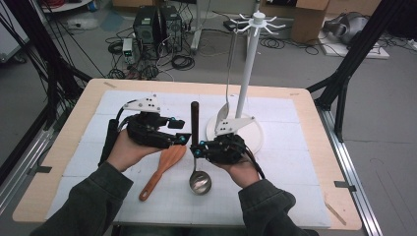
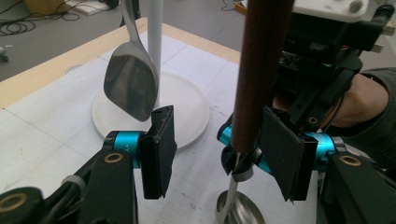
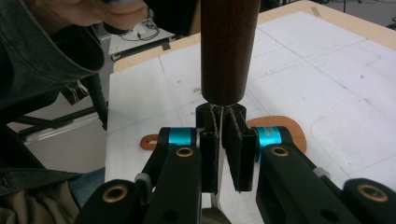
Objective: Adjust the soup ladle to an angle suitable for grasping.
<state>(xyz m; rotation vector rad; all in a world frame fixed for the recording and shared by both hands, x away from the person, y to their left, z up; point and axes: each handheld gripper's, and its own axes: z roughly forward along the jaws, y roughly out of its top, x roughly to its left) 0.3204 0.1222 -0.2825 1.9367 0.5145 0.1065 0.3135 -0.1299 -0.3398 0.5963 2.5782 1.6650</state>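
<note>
The ladle (image 1: 195, 147) stands upright over the bench (image 1: 54, 162), bowl low near the white mat, dark handle up. My right gripper (image 1: 199, 147) has its jaws clamped tight on the thin metal neck just below the wooden handle; the right gripper view shows the pads pinching it. My left gripper (image 1: 183, 132) sits right beside the handle, and in its own view the handle stands between its jaws, close against one pad, with a gap to the other, so that side is not gripping yet. Looks like a handover or a two-handed steadying, half made. Just left of the ladle the wooden spatula (image 1: 162, 169) lies flat on the mat, untouched. Behind, the white rack (image 1: 248, 64) stands on its round base with a metal spoon (image 1: 224, 110) already hanging from a hook. So by my reckoning one utensil is hung, the ladle is lifted and on its way, and the spatula is left to do.
</note>
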